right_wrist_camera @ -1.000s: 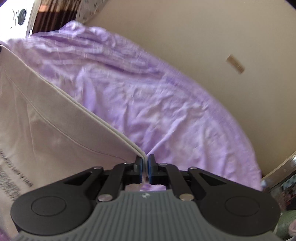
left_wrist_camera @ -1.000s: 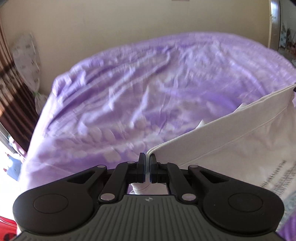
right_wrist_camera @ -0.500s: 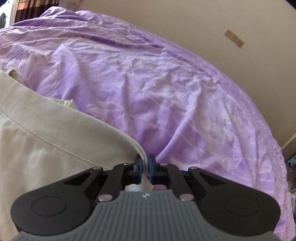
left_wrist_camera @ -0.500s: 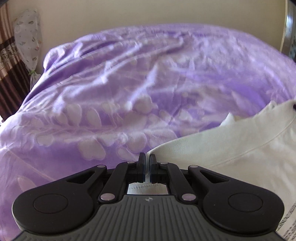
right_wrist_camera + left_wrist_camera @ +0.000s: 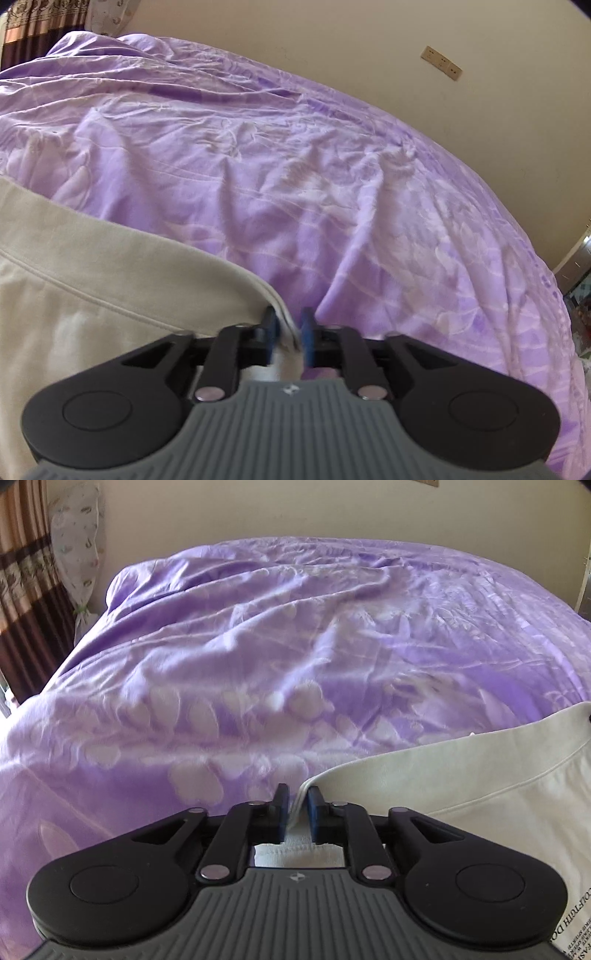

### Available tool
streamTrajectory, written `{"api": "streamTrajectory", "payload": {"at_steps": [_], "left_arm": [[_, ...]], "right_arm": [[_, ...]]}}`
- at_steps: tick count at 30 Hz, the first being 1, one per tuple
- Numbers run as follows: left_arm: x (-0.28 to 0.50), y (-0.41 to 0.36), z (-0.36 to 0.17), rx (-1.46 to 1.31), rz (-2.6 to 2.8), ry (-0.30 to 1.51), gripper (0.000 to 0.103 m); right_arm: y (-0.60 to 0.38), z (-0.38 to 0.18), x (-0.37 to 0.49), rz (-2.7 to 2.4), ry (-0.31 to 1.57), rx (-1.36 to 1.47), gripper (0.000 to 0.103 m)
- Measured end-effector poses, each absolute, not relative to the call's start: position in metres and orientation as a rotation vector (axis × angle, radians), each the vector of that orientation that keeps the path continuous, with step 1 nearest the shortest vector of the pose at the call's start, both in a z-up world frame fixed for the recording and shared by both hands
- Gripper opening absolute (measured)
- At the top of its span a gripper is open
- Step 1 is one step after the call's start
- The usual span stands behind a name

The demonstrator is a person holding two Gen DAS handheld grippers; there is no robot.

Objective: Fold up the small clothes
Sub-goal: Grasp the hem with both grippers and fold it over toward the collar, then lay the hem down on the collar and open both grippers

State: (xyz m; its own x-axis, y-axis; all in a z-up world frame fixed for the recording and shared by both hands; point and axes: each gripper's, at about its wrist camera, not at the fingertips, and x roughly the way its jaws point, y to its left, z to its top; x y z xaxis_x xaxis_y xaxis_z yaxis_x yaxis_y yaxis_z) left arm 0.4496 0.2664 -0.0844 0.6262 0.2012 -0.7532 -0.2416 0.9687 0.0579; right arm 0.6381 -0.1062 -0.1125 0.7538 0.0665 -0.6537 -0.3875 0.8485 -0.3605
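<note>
Cream knit garment (image 5: 461, 775), ribbed hem flat on crinkled purple bedspread (image 5: 295, 646); left gripper (image 5: 296, 812) and right gripper (image 5: 287, 334) just released.

The left gripper (image 5: 297, 805) is angled downward, its jaws just opened to a narrow gap; a corner of the garment (image 5: 461, 775) lies between the pads, no longer pinched. The right gripper (image 5: 288, 330) is likewise pitched down, its jaws just parted a little wider, with the garment's other corner left loose between the fingers.
</note>
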Motion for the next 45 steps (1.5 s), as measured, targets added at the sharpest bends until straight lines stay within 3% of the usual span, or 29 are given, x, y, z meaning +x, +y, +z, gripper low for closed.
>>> {"api": "streamTrajectory", "payload": {"at_steps": [1, 3, 8, 12, 14, 16, 22, 27, 29, 34, 45], "left_arm": [[0.447, 0.267, -0.083, -0.054, 0.254, 0.863, 0.033], [0.437, 0.267, -0.075, -0.05, 0.284, 0.858, 0.046], [0.398, 0.264, -0.049, -0.109, 0.269, 0.884, 0.046], [0.354, 0.245, -0.03, -0.113, 0.213, 0.912, 0.034], [0.332, 0.234, -0.025, -0.124, 0.186, 0.93, 0.026], [0.309, 0.225, -0.024, -0.151, 0.184, 0.954, 0.019], [0.258, 0.204, -0.045, -0.235, 0.173, 0.961, 0.012], [0.237, 0.214, -0.073, -0.375, 0.239, 0.945, 0.005], [0.232, 0.216, -0.085, -0.398, 0.262, 0.942, 0.005], [0.226, 0.219, -0.107, -0.393, 0.298, 0.926, 0.006], [0.206, 0.215, -0.096, -0.393, 0.342, 0.912, 0.006]], "right_arm": [[-0.109, -0.109, 0.636, 0.246, 0.667, -0.503, 0.049], [-0.117, -0.099, 0.632, 0.242, 0.671, -0.468, 0.05], [-0.136, -0.065, 0.6, 0.263, 0.728, -0.381, 0.049], [-0.147, -0.046, 0.553, 0.319, 0.795, -0.316, 0.04], [-0.153, -0.039, 0.524, 0.354, 0.819, -0.281, 0.024], [-0.162, -0.035, 0.495, 0.388, 0.835, -0.233, 0.015], [-0.196, -0.053, 0.421, 0.418, 0.86, -0.155, 0.015], [-0.235, -0.084, 0.409, 0.314, 0.868, -0.032, 0.013], [-0.244, -0.099, 0.411, 0.294, 0.882, -0.001, 0.0], [-0.256, -0.127, 0.411, 0.259, 0.92, 0.042, 0.0], [-0.276, -0.113, 0.394, 0.174, 0.897, 0.164, 0.0]]}}
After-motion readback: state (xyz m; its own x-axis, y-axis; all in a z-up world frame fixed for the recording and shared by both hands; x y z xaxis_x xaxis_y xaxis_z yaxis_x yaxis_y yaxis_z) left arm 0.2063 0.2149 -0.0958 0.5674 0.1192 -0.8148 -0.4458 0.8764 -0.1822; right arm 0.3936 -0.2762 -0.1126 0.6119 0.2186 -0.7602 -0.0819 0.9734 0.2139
